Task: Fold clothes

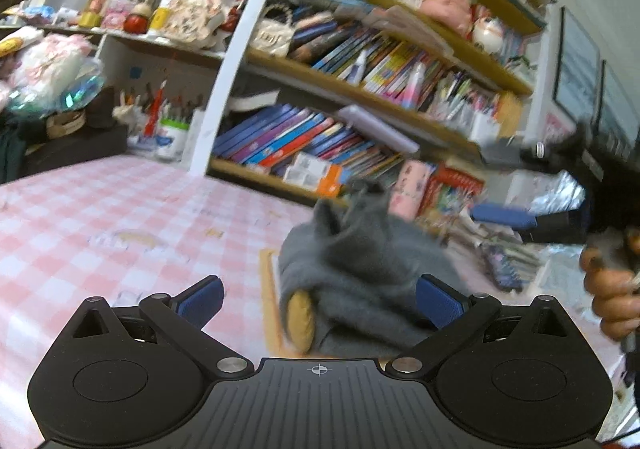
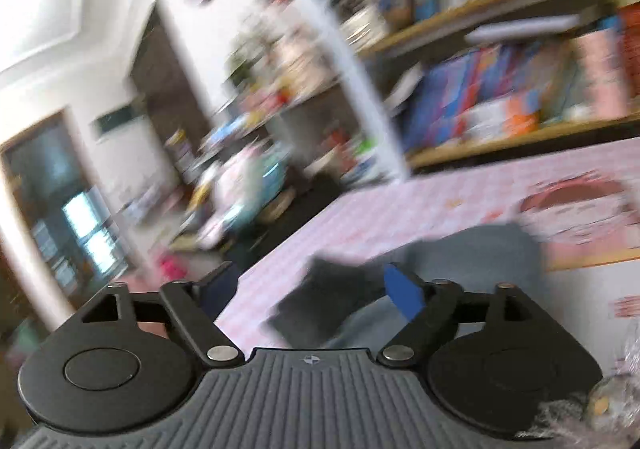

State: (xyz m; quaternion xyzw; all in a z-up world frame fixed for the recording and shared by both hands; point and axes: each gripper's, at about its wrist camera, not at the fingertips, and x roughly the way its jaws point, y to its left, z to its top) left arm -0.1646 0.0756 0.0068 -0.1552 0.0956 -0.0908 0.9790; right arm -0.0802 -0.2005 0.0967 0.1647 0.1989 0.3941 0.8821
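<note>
A grey garment [image 1: 360, 269] lies bunched in a heap on the pink checked tablecloth [image 1: 100, 217], with a yellow patch [image 1: 302, 319] showing at its near edge. My left gripper [image 1: 320, 301] is open and empty, its blue pads either side of the heap's near part. My right gripper [image 1: 500, 185] shows at the right of the left wrist view, open, beyond the heap. In the blurred right wrist view the right gripper [image 2: 316, 289] is open and empty above the grey garment [image 2: 460, 261] on the tablecloth [image 2: 400, 209].
A bookshelf [image 1: 360, 97] full of books and toys stands behind the table. A white shelf post [image 1: 236, 61] rises at the table's far edge. Pen pots [image 1: 172, 129] stand at the back left. A pink picture mat [image 2: 580, 209] lies beside the garment.
</note>
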